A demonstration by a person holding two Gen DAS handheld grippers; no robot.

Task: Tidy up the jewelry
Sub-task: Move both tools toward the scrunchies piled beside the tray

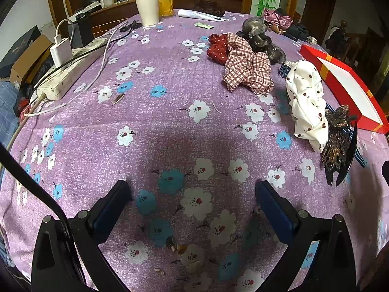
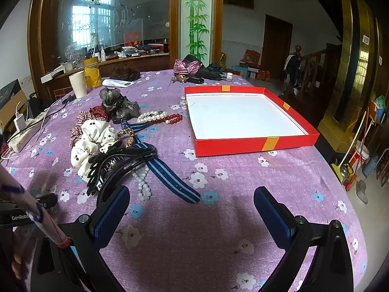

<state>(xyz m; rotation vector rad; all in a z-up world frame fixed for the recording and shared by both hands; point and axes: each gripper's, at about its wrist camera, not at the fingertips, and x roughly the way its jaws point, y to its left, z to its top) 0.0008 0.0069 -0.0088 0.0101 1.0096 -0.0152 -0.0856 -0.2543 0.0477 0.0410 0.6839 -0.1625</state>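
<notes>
Both my left gripper (image 1: 193,189) and right gripper (image 2: 192,196) stand wide and empty above the purple flowered tablecloth (image 2: 218,219). Just ahead-left of my right fingers lies the glossy black plastic claw clip (image 2: 114,168), left of the shallow red cardboard tray (image 2: 255,143). It looks light, stiff and slippery, so I'd pinch its curved spine.

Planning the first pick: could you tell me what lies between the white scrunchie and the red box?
In the right wrist view: the striped headband, between white scrunchie and red box.

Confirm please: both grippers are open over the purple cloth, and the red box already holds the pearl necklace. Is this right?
Not quite. The red box is empty, as the right wrist view shows; the pearl necklace lies on the purple cloth beside it. The left gripper and right gripper are indeed open.
</notes>
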